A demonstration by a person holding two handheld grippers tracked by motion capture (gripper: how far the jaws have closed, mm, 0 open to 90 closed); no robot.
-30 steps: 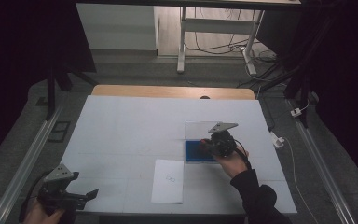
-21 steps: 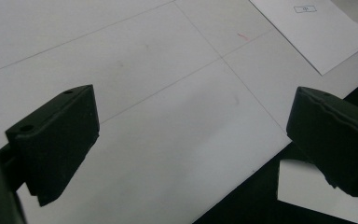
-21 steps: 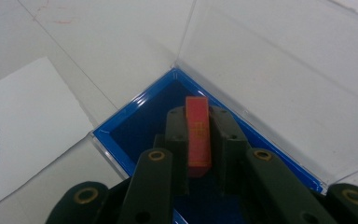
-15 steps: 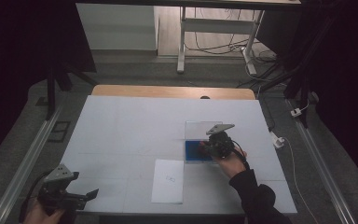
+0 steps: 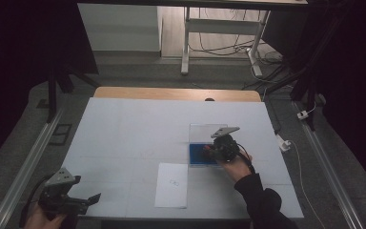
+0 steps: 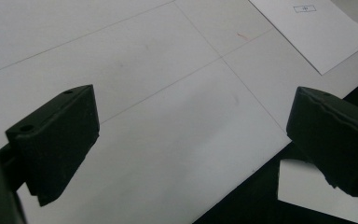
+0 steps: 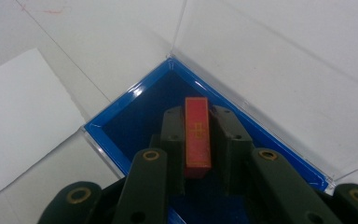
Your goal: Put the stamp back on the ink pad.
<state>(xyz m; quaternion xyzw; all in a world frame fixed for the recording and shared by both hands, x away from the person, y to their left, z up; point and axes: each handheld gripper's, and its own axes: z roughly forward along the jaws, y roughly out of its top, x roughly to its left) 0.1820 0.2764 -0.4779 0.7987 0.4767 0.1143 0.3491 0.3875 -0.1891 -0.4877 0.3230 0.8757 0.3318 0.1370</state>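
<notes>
A blue-lined box [image 5: 199, 154] [image 7: 130, 114] with its clear lid [image 5: 204, 131] [image 7: 270, 74] swung open lies right of the table's middle. My right gripper [image 5: 209, 150] [image 7: 196, 112] is shut on a small red block [image 7: 197, 137] with a yellow mark, held over the inside of the box. In the high view the red block [image 5: 206, 149] peeks out at the jaws. My left gripper [image 5: 89, 199] [image 6: 191, 135] stays open at the table's near left corner, nothing between its jaws.
A white sheet of paper [image 5: 172, 184] [image 6: 310, 28] [image 7: 14, 116] with a small printed mark lies near the front edge, left of the box. The white table top [image 5: 133, 129] ends in a wooden strip [image 5: 171, 93] at the back. A cable [image 5: 300, 167] runs along the right side.
The right gripper has shifted slightly left and down over the box with the red block in it. The left gripper has stayed put.
</notes>
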